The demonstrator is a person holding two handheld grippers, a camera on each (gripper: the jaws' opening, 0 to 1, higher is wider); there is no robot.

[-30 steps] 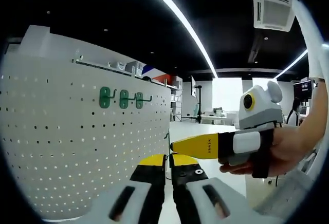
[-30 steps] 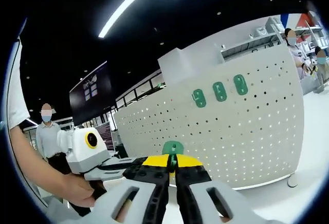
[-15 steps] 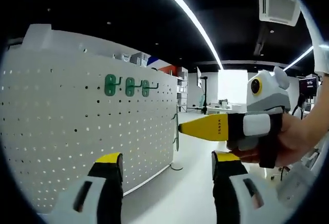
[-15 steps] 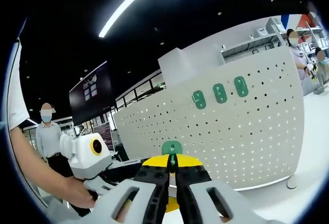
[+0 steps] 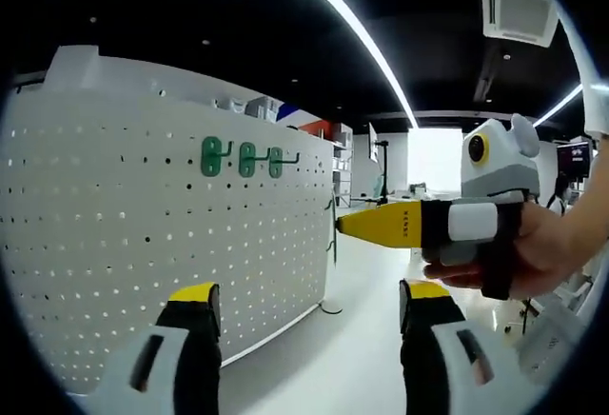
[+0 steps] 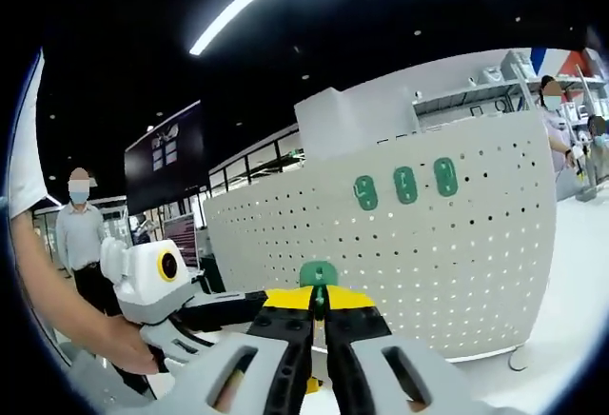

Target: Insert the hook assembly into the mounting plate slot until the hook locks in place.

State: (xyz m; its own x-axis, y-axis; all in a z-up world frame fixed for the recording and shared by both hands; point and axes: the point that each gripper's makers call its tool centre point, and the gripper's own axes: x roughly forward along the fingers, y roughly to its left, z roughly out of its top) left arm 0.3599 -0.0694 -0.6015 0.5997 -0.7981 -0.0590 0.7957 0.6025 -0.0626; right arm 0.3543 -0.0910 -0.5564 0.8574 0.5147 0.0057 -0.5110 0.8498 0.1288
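A wide hall under a dark ceiling with long light strips holds a white pegboard panel (image 5: 171, 244), which serves as the mounting plate; it stands upright on a pale floor (image 5: 352, 339).

The right gripper (image 6: 321, 303) has its jaws pinched almost together on a green hook assembly (image 6: 319, 274), whose rounded green plate sticks up just above the yellow tips. In the left gripper view its yellow nose points at the board's near edge, with a thin hook wire at the tip. The left gripper (image 5: 303, 303) has its jaws spread wide with nothing between them; ahead of them lie the board and bare floor.

Three green hooks (image 5: 246, 159) already hang in a row on the board, above and ahead of the left jaws, and above and to the right of the right jaws.

The step in hand looks like carrying the hook to the board. To do it well, the plate should meet the board square, its tabs lined up with a free pair of holes clear of the hung row, then be pressed home until it seats. The left gripper sits beside the right jaws and could get in the way. People (image 6: 81, 239) stand beyond, well apart.
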